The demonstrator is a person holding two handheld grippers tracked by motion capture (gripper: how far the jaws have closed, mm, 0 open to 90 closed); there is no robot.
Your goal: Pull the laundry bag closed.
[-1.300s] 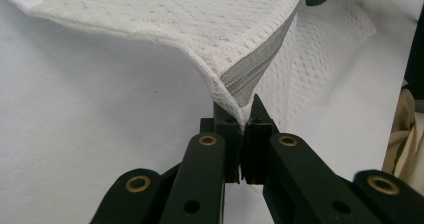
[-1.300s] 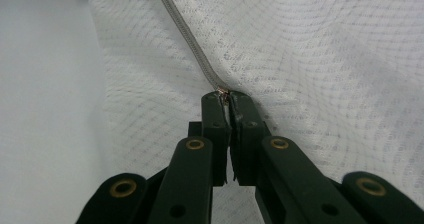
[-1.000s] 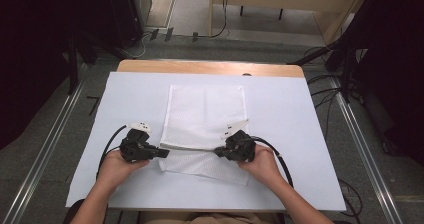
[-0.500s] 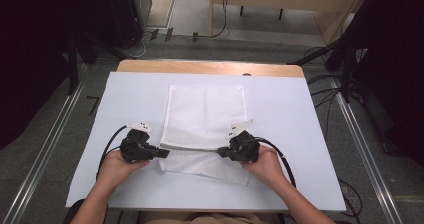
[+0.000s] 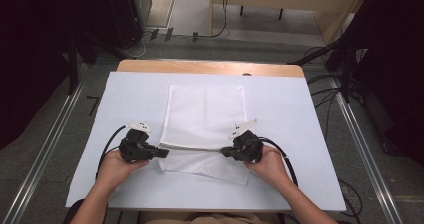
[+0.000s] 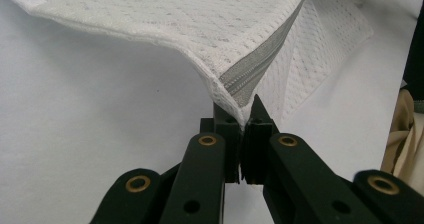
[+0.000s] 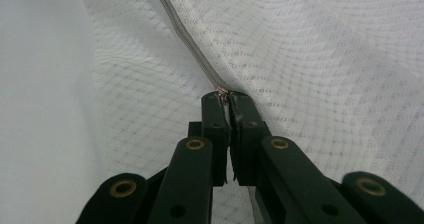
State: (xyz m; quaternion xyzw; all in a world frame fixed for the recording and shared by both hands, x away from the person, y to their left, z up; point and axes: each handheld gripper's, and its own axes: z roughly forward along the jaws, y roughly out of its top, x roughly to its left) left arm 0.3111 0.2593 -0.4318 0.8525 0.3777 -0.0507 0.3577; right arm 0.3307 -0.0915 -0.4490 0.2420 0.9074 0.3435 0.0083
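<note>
A white mesh bag [image 5: 207, 111] lies flat on the white table [image 5: 300, 114], its near part raised along a grey zipper [image 5: 195, 147]. At the zipper's left end, my left gripper [image 5: 162, 153] is shut on the bag's corner. The left gripper view shows the jaws [image 6: 245, 119] pinching the mesh [image 6: 175, 19] just below the zipper tape [image 6: 255, 74]. My right gripper [image 5: 225, 151] is shut at the zipper's right end. In the right gripper view its tips [image 7: 227, 98] clamp the small metal zipper pull [image 7: 222, 90], and the zipper [image 7: 185, 39] runs away up-left.
The tabletop's wooden far edge [image 5: 210, 66] shows beyond the white cover. Metal rails [image 5: 45, 149] run along both sides of the table. Cables [image 5: 330, 84] lie on the floor at right. Bare white surface spreads left and right of the bag.
My right gripper has slid a little to the right along the zipper line, so the grey strip between the grippers is longer. The left gripper has held still.
</note>
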